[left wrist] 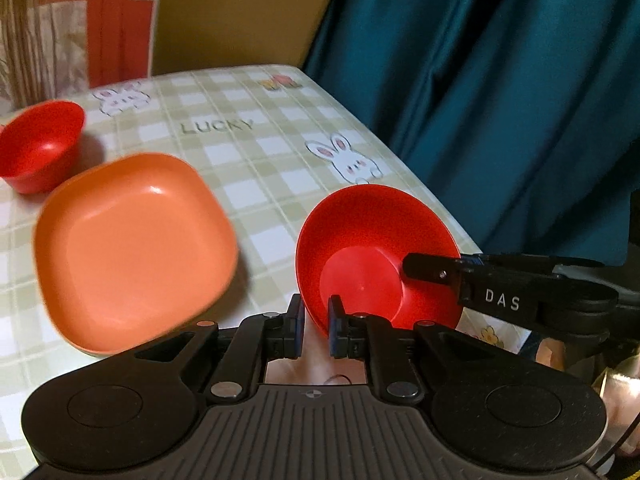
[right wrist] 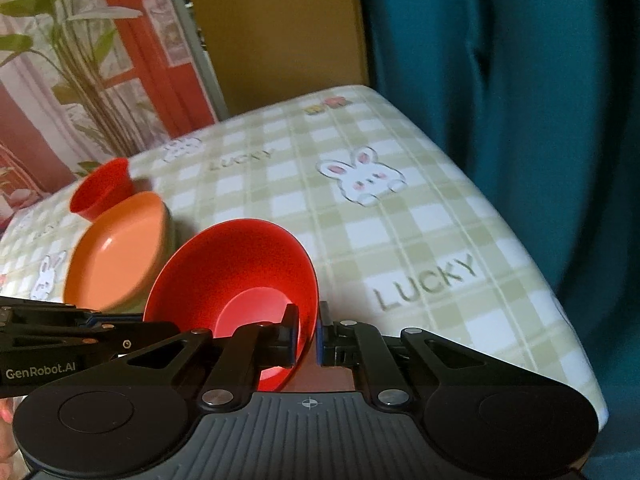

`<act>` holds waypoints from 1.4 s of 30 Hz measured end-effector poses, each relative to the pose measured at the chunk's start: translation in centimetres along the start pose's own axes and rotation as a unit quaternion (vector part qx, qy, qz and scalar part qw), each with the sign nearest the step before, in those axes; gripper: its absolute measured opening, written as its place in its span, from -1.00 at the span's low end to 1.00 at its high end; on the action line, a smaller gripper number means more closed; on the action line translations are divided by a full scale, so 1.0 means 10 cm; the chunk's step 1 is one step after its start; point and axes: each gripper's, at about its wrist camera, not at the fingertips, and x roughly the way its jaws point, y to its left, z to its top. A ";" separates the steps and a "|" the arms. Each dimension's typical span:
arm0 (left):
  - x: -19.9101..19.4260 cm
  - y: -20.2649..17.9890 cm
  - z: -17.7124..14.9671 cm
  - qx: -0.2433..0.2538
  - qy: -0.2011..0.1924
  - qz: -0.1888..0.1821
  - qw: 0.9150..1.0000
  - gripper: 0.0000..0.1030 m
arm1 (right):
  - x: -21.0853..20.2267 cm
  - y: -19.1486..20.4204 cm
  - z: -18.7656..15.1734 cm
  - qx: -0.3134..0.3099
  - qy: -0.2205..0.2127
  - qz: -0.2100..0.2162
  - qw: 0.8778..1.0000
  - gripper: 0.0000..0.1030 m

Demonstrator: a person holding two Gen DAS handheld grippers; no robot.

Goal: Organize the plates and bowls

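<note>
A wide red bowl [left wrist: 360, 240] hangs tilted just above the tablecloth, held by both grippers at once. In the left wrist view my left gripper [left wrist: 316, 312] is shut on the bowl's near rim. My right gripper [left wrist: 436, 270] comes in from the right and clamps the opposite rim, one finger inside the bowl. In the right wrist view the same red bowl [right wrist: 240, 264] has my right gripper [right wrist: 308, 328] shut on its near rim, and my left gripper [right wrist: 148, 322] grips its left rim. An orange square plate [left wrist: 132, 248] [right wrist: 116, 264] lies to the left.
A small deep red bowl [left wrist: 40, 144] [right wrist: 104, 188] stands behind the orange plate. The table [left wrist: 248, 152] [right wrist: 400, 240] wears a green checked bunny cloth; its right edge drops off beside a teal curtain [left wrist: 500, 100]. A leafy plant [right wrist: 80, 60] stands at the back left.
</note>
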 end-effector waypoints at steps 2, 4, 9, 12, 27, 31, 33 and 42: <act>-0.08 0.05 0.05 -0.005 -0.012 0.005 1.000 -0.75 | 0.00 0.08 0.07 -0.004 -0.004 0.004 1.000 -0.85; -0.17 0.11 0.09 -0.012 -0.023 0.010 1.000 -0.75 | 0.00 0.16 0.16 -0.011 -0.010 0.009 1.000 -0.85; -0.42 0.30 0.24 -0.027 -0.050 0.024 0.998 -0.75 | 0.00 0.41 0.42 -0.026 -0.029 0.023 0.999 -0.85; -0.56 0.45 0.35 -0.035 -0.066 0.032 0.997 -0.74 | 0.01 0.58 0.57 -0.035 -0.041 0.035 0.998 -0.85; -1.11 1.26 0.65 -0.074 -0.129 0.092 0.985 -0.75 | 0.23 1.70 1.13 -0.099 -0.068 0.100 0.988 -0.84; -1.16 1.46 0.66 -0.079 -0.133 0.107 0.982 -0.75 | 0.41 1.97 1.20 -0.107 -0.060 0.112 0.986 -0.84; -1.14 1.56 0.67 -0.083 -0.134 0.109 0.982 -0.75 | 0.51 2.09 1.22 -0.111 -0.055 0.116 0.986 -0.84; -0.86 1.91 0.83 -0.092 -0.129 0.125 0.980 -0.74 | 1.04 2.36 1.36 -0.106 -0.048 0.125 0.985 -0.85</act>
